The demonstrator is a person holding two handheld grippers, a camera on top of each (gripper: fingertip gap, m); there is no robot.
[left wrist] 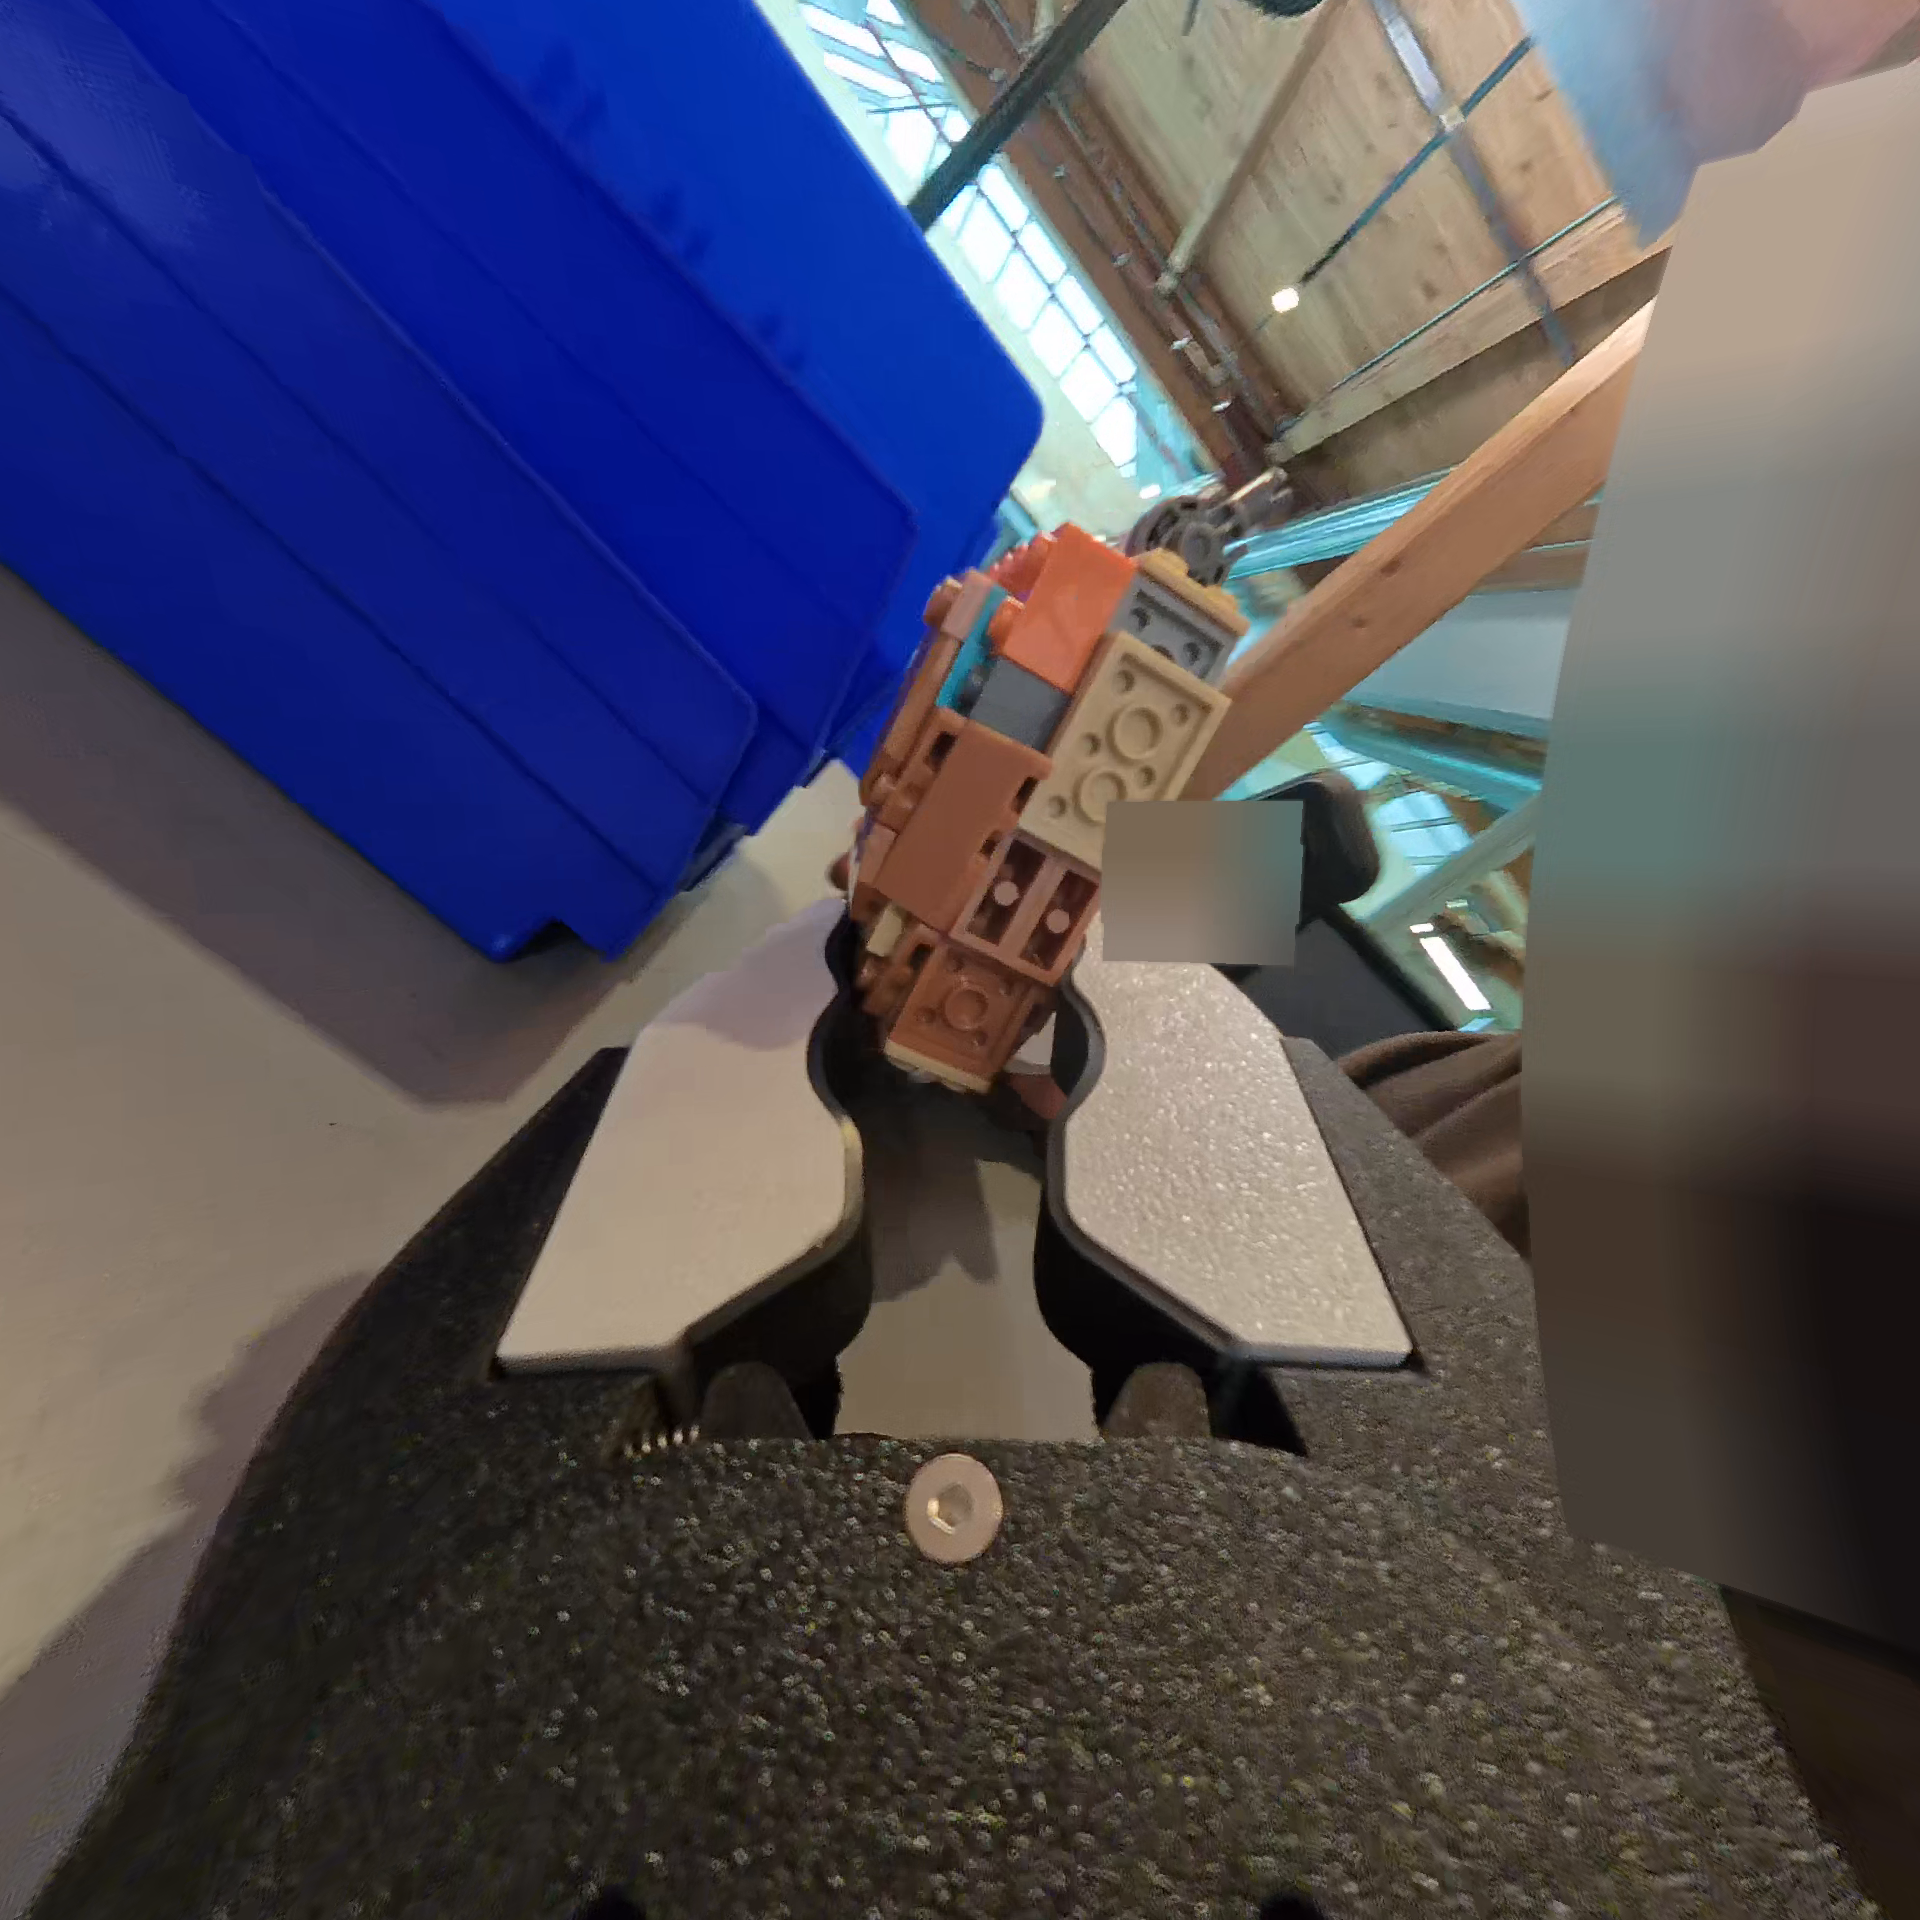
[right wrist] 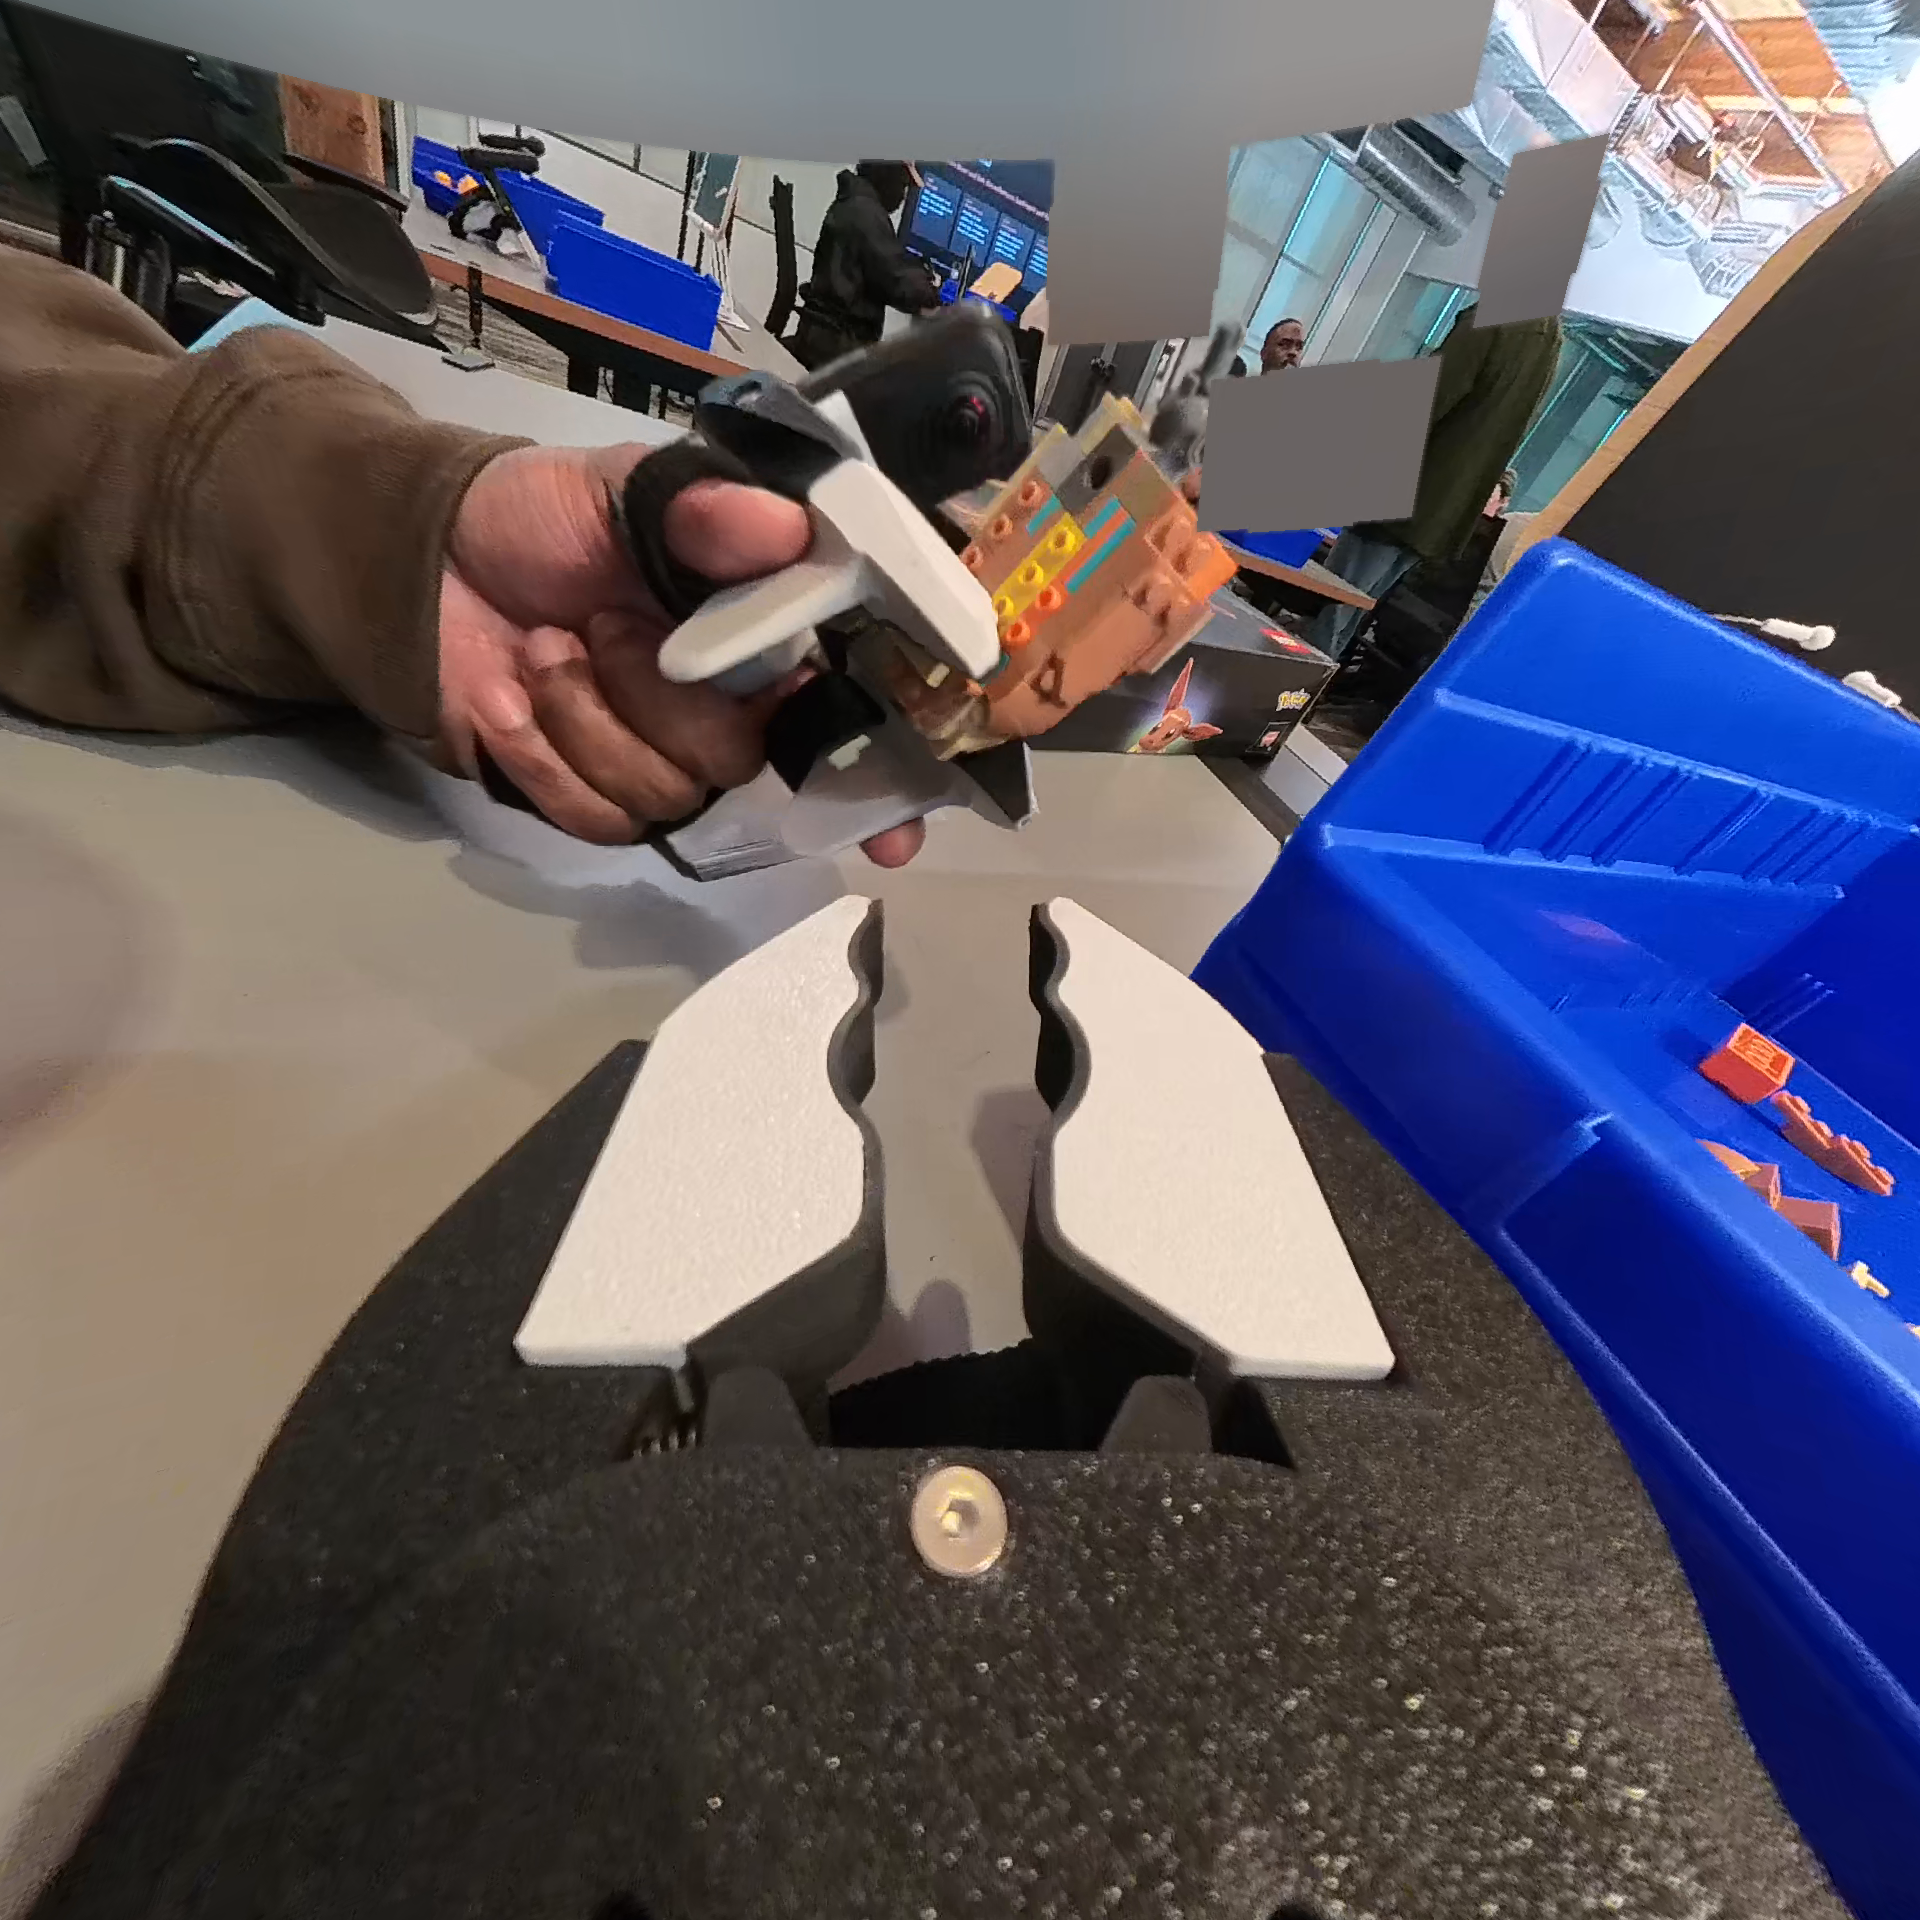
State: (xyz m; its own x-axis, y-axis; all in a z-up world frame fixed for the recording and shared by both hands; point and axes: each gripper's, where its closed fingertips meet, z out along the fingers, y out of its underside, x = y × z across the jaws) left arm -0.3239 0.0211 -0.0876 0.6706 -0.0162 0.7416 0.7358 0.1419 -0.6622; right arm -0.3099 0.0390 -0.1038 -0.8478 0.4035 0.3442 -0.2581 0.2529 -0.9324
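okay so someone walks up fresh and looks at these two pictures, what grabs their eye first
A brown, orange and tan brick model, raised above the grey table in the left gripper. Next, the bright blue bin at the right, loose orange bricks inside, beside the right gripper, open and empty.

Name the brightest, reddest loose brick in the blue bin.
The orange-red brick, farthest back in the blue bin; the other loose bricks are duller brown.
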